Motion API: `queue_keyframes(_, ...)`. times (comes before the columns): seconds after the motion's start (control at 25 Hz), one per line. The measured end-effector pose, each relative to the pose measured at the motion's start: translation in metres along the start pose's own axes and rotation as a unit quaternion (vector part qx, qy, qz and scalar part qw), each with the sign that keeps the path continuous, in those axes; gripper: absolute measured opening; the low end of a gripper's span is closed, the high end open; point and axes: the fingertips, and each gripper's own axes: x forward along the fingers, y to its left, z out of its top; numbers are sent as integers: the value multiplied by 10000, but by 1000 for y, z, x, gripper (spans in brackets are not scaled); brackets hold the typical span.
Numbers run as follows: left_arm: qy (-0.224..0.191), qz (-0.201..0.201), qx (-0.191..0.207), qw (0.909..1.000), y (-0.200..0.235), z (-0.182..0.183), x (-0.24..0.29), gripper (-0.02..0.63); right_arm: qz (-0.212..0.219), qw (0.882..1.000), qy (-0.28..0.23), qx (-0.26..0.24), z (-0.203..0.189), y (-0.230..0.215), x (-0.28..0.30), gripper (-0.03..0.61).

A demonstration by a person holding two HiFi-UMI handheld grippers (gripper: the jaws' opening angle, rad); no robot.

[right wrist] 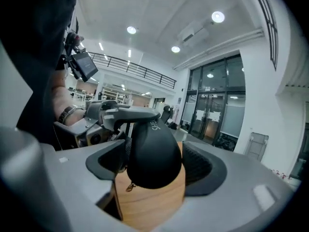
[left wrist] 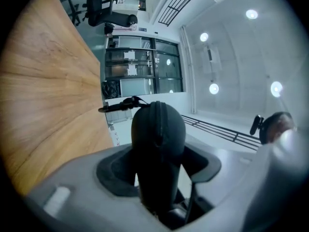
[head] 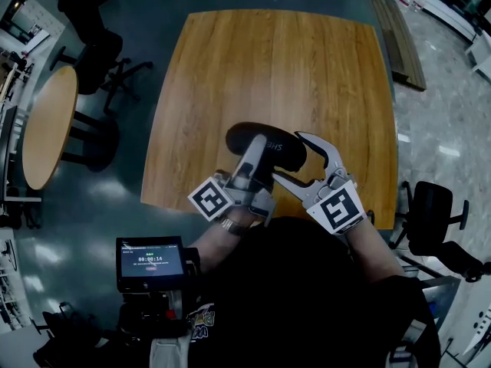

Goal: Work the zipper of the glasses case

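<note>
A black oval glasses case (head: 239, 136) is held above the near part of the wooden table (head: 268, 67). My left gripper (head: 253, 159) grips it across its width; in the left gripper view the case (left wrist: 158, 129) fills the gap between both pads. My right gripper (head: 293, 159) stands open around the case's right end. In the right gripper view the case (right wrist: 152, 144) sits between the jaws with a gap on each side, and a small brass zipper pull (right wrist: 129, 187) hangs from its lower left edge, untouched.
A round wooden table (head: 46, 121) and a dark office chair (head: 100, 52) stand to the left, another chair (head: 437, 221) at the right. A small screen device (head: 149, 261) hangs at the person's chest. A wooden bench (head: 399, 37) lies beyond the table's far right corner.
</note>
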Motion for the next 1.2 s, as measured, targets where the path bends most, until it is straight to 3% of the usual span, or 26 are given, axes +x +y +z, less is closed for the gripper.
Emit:
queue_keyframes(0.28, 243, 31, 131, 9996, 0, -11, -12, 256, 242, 9996, -20, -146, -2, 7, -4, 323)
queue_keyframes(0.52, 741, 30, 68, 9972, 6, -22, -21, 268, 349, 9981, -187, -481, -5, 7, -23, 314)
queue_keyframes(0.6, 630, 100, -47, 9979, 14, -14, -27, 270, 215, 9992, -301, -160, -9, -5, -37, 313)
queue_keyframes(0.68, 492, 223, -13, 9985, 22, -4, -34, 247, -79, 9984, -251, 508, -25, -25, -55, 311)
queue_keyframes(0.76, 724, 243, 297, 9966, 25, -4, -36, 132, -304, 9972, -21, 685, -51, -45, -67, 310)
queue_keyframes(0.84, 1397, 178, 833, 9865, 23, -15, -35, -2, -415, 9964, 213, 701, -86, -63, -63, 310)
queue_keyframes(1.0, 2745, -136, 1767, 9451, 11, -65, -18, -2, -213, 9902, 871, 1067, -175, -95, -34, 309)
queue_keyframes(1.12, 3297, -301, 2248, 9164, -3, -106, -7, -2, -9, 9808, 1472, 1282, -227, -106, -21, 310)
queue_keyframes(1.2, 3442, -228, 2381, 9079, -12, -109, -12, -2, 206, 9751, 1800, 1280, -242, -103, -2, 310)
